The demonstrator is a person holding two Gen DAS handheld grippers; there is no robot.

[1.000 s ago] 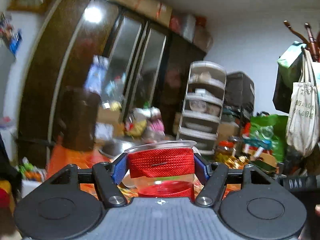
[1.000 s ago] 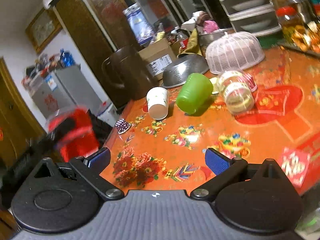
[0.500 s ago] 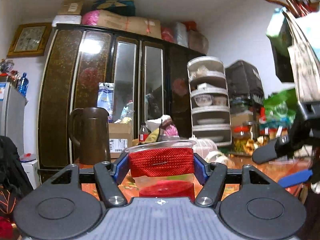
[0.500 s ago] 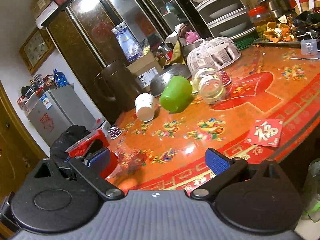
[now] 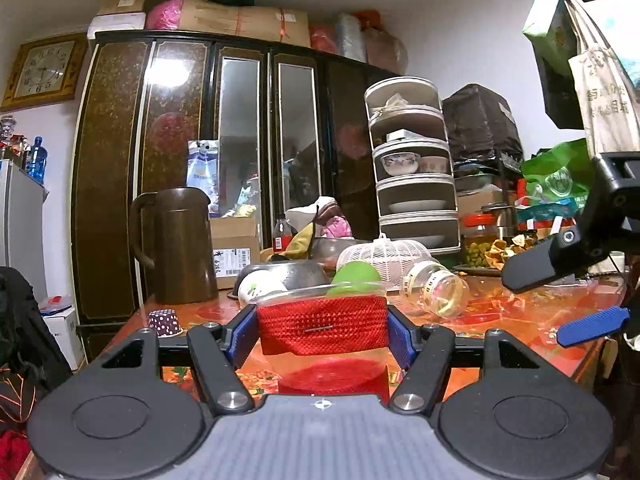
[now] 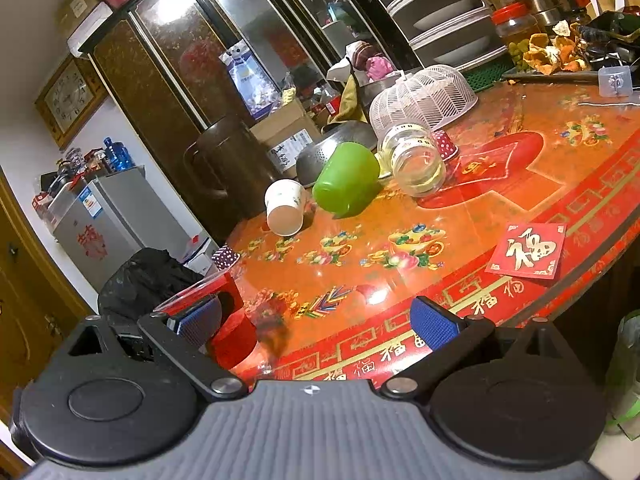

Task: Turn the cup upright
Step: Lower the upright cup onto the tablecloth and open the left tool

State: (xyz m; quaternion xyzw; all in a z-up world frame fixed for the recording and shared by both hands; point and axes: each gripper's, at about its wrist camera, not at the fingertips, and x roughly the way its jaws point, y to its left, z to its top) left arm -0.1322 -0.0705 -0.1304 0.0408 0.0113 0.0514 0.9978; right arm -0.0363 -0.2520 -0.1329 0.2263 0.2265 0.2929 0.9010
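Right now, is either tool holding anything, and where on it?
The left tool clamps the clear plastic cup by the sides of its red sleeve, rim up. The right tool holds nothing.

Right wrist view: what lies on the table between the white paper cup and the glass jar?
The green cup, tipped on its side between the white paper cup and glass jar.

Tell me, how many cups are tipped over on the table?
2: the white paper cup and the green cup beside it, both on their sides. The glass jar also lies tipped. More may hide behind clutter.
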